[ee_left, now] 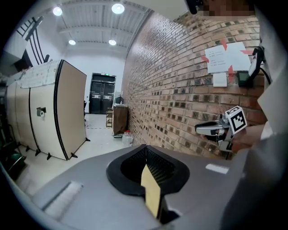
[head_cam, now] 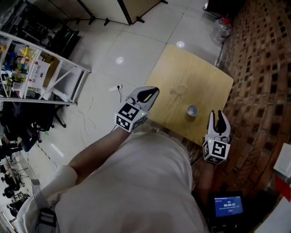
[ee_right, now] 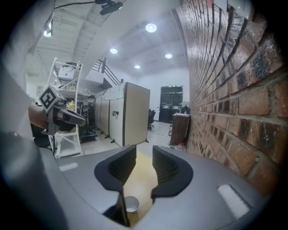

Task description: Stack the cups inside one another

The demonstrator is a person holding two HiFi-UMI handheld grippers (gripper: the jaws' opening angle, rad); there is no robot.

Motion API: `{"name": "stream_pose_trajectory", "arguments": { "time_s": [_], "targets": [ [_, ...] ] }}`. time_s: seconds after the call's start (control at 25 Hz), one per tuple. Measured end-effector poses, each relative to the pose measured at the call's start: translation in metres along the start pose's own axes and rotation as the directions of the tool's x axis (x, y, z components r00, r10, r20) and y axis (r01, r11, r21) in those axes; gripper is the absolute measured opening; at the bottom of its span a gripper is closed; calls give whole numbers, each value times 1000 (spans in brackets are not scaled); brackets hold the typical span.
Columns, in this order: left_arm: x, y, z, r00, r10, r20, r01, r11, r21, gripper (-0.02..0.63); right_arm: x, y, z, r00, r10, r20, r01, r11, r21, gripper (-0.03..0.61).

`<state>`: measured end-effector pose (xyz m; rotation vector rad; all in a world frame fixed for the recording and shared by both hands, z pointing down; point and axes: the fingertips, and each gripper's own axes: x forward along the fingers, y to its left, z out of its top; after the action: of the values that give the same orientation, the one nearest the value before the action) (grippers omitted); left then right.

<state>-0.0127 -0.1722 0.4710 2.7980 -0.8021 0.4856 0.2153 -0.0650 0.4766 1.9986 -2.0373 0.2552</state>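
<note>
Round ceiling lamps wash the room in even, bright light, glaring as white spots on the glossy floor tiles and the wooden table. Both gripper views bow the brick wall and blacken at the corners; the body of the left gripper, nearest the lens, is soft.

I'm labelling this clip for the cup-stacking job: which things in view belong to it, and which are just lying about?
Belongs to the job:
- cup on the wooden table
- left gripper, jaws together, empty
- right gripper, jaws apart, empty

Just lying about:
- shelf rack
- water bottle
- white plug on the floor
- small screen
</note>
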Motion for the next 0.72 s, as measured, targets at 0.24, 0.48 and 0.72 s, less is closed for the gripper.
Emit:
{"name": "stream_pose_trajectory", "arguments": {
  "time_s": [0.24,0.48,0.72],
  "targets": [
    [10,-6,-13,999,-28,-39,28,1000,2,42,-3,2,-4,1000,-8,-11,9,1000,11,107],
    [36,-10,-43,988,-61,-145,71,995,68,106,-5,9,-15,999,9,-35,-8,1000,23,107],
    [74,-19,-100,927,-109,-358,184,965,185,123,-8,16,-29,998,19,-57,-16,998,61,107]
  ]
}}
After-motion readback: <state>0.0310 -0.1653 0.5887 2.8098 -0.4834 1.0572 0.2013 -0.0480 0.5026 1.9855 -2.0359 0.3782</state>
